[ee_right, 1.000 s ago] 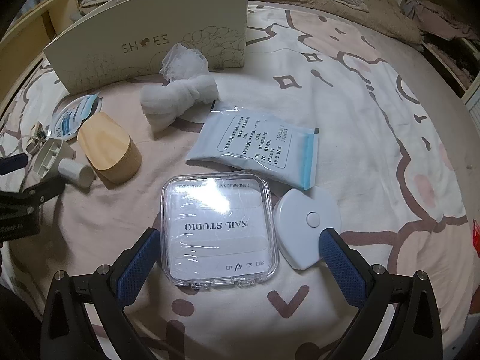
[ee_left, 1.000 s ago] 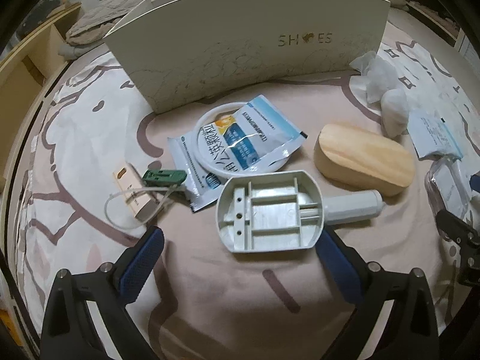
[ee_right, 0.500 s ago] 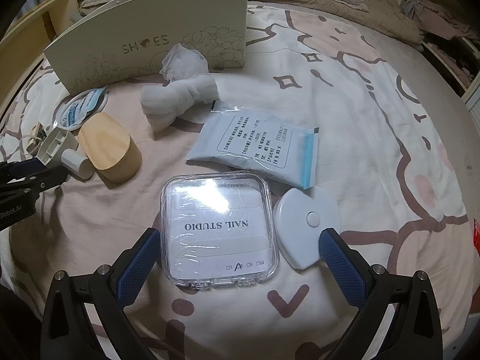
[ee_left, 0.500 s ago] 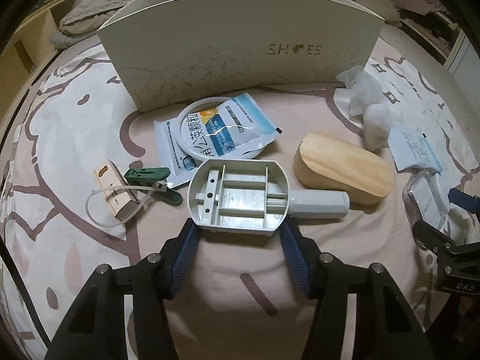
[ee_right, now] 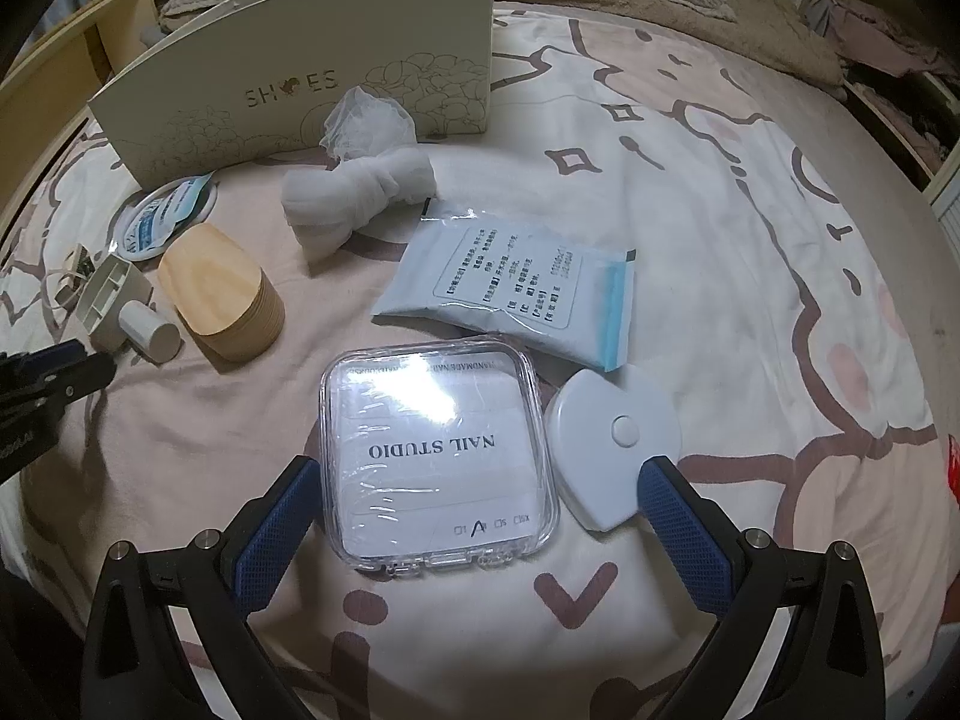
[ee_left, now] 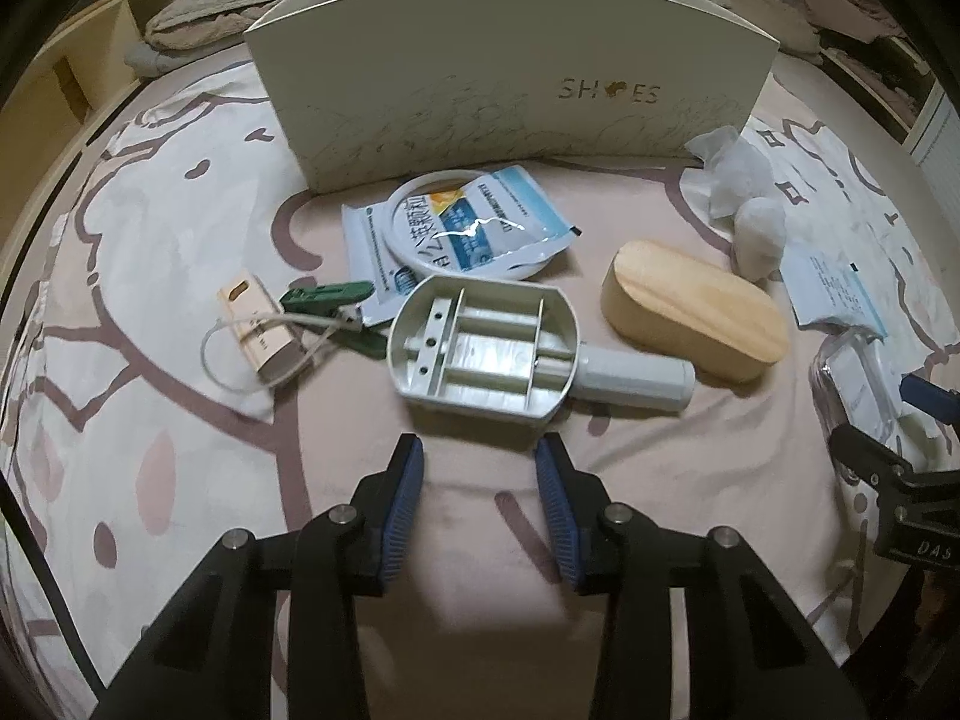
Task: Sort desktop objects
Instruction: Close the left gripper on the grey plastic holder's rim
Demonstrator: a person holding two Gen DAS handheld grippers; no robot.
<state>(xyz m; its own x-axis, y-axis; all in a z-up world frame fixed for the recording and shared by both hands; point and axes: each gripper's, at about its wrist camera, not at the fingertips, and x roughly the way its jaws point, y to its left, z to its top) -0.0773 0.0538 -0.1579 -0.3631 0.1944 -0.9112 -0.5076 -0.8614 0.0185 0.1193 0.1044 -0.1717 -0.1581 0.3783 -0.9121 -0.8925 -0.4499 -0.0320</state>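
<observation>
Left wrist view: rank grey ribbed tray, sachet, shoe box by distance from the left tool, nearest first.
1. Grey ribbed tray: just ahead of the left tool, whose jaws are closing with nothing between them.
2. Sachet: behind the tray, on a white ring.
3. Shoe box: at the back.

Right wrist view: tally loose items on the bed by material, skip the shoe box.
Plastic: 4 — clear case, white gadget, grey handle part, round lid
Pouches: 2
Wood: 1
Gauze: 1
Total: 8

Patterned bedspread point(ee_right: 690, 192) carries shoebox point(ee_right: 300, 90), pouches point(ee_right: 516, 282), case point(ee_right: 432, 456).
</observation>
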